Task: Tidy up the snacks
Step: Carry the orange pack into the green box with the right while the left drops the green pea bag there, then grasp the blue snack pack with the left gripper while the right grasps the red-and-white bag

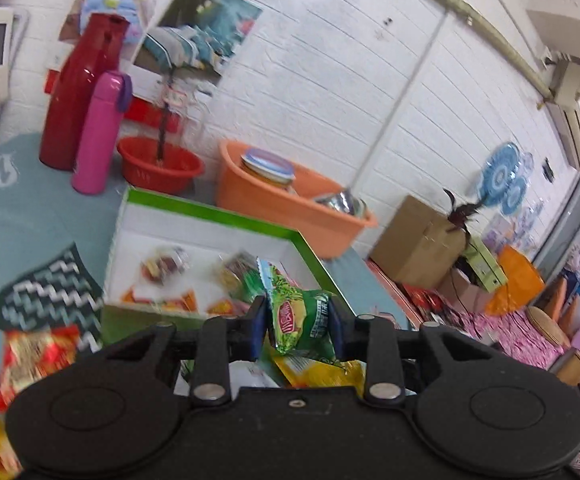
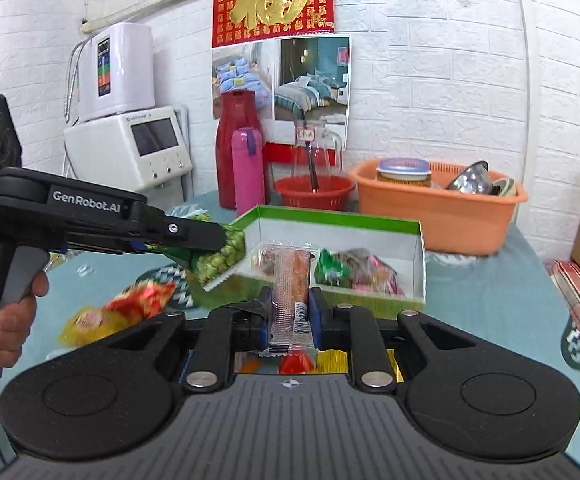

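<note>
On the far left of the right wrist view, a person's hand (image 2: 7, 312) grips the handle of the left gripper (image 2: 213, 246), whose jaws are clamped on a green crinkled snack packet (image 2: 219, 266) held in the air just beside the near left corner of the shallow white cardboard box with a green rim (image 2: 342, 222). In the left wrist view the same packet (image 1: 300, 318) sits pinched between the blue pads (image 1: 258, 326). Below it, red and yellow snack packets (image 2: 129, 310) lie loose on the teal tablecloth (image 2: 490, 304), next to a dark zigzag-patterned mat (image 1: 49, 296). Behind stand a tall red plastic jug (image 2: 237, 148) and a pink flask (image 2: 247, 172), touching. In the middle, the right gripper (image 2: 290, 314) has its jaws closed narrowly on a long clear-wrapped orange snack bar (image 2: 292, 280), which reaches over the box's near edge. Several packets (image 2: 354, 270) lie inside the box. Further right sits an orange plastic basin (image 2: 450, 216).
</note>
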Motion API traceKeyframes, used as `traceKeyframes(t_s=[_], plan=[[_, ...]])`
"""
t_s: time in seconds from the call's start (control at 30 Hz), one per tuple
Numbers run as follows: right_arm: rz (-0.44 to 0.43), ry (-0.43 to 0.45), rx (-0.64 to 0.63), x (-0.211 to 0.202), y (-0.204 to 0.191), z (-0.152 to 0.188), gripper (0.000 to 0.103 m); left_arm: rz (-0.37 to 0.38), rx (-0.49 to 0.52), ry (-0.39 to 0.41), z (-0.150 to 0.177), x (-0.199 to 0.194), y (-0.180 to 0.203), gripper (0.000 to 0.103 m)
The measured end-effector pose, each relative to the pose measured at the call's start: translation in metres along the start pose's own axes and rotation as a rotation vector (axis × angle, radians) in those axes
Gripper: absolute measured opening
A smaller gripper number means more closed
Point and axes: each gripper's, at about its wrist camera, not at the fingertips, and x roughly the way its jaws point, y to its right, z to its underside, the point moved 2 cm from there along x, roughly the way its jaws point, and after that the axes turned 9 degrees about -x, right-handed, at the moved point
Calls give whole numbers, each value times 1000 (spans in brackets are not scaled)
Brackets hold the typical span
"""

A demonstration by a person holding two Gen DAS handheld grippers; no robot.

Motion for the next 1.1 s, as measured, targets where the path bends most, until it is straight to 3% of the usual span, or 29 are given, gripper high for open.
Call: traceKeyframes(t_s=[0.23, 0.43, 0.5, 0.53, 0.6, 0.63, 0.67, 0.83, 1.1], plan=[[-17, 5, 87, 63, 19, -15, 33, -87, -30, 22, -31, 34, -35, 87], [-20, -12, 120, 105, 24, -15, 33, -130, -35, -3, -38, 61, -56, 88], [-20, -17, 126, 117, 24, -13, 33, -133, -36, -14, -37, 69, -62, 92], [-19, -21, 120, 122, 24, -11, 36, -136, -38, -21, -35, 72, -66, 103], [14, -49, 91, 133, 22, -5, 55, -135, -59, -37, -30, 74, -72, 103], [43, -62, 76, 134, 21, -1, 87, -141, -71, -36, -27, 73, -75, 103], [71, -60, 67, 133, 21, 3, 103, -148, -75, -26, -25, 70, -76, 103], [88, -39, 97, 112, 31, 14, 103, -155, -31, 13, -23, 54, -67, 103], [57, 18, 146, 47, 25, -6, 103, -100, -15, -10, -15, 9, -27, 103]])
